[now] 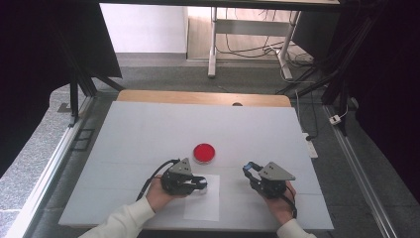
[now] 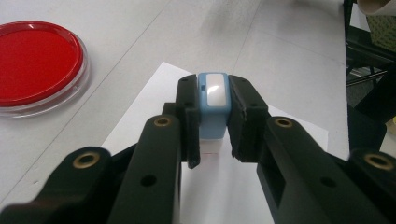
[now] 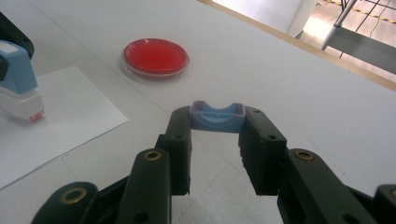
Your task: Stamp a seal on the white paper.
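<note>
- A small stamp (image 2: 213, 105), smooth pale-blue plastic with a white base, stands upright on a flat white sheet of paper (image 1: 204, 202) near the front edge of the matte white table (image 1: 133, 134).
- The left gripper (image 2: 213, 122) has its black jaws closed narrowly on the stamp's two sides.
- The right gripper (image 3: 217, 140) holds a shallow blue cap (image 3: 217, 116) at its jaw tips, hollow side up, long axis spanning the gap between the jaws.
- A round, clear-rimmed red dish (image 1: 204, 152) sits just beyond the paper.
</note>
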Tool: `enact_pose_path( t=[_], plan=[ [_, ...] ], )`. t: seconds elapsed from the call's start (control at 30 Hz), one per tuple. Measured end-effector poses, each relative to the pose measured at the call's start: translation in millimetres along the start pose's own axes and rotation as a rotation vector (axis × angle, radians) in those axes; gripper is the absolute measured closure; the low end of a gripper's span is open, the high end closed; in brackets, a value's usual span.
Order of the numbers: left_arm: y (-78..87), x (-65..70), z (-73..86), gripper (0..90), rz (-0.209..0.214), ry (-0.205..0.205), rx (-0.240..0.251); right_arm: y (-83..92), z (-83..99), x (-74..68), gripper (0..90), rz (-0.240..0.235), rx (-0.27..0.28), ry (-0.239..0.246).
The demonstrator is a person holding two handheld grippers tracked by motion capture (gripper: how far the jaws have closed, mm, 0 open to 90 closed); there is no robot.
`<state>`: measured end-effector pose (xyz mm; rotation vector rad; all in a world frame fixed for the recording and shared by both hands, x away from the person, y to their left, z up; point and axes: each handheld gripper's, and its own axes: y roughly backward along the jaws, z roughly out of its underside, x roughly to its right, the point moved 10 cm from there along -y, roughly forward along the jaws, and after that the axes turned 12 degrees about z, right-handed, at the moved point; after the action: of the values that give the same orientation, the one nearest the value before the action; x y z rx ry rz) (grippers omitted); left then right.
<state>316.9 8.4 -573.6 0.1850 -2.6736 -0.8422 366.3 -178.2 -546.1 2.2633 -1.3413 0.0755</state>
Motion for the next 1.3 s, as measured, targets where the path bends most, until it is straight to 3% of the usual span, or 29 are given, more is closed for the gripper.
enact_pose_path(
  t=[1.3],
  plan=[
    [-3.3, 3.4, 6.1, 74.9, -0.002, -0.005, -0.03, 0.1, 0.1, -0.4, 64.5, -0.002, 0.0, 0.001]
  ],
)
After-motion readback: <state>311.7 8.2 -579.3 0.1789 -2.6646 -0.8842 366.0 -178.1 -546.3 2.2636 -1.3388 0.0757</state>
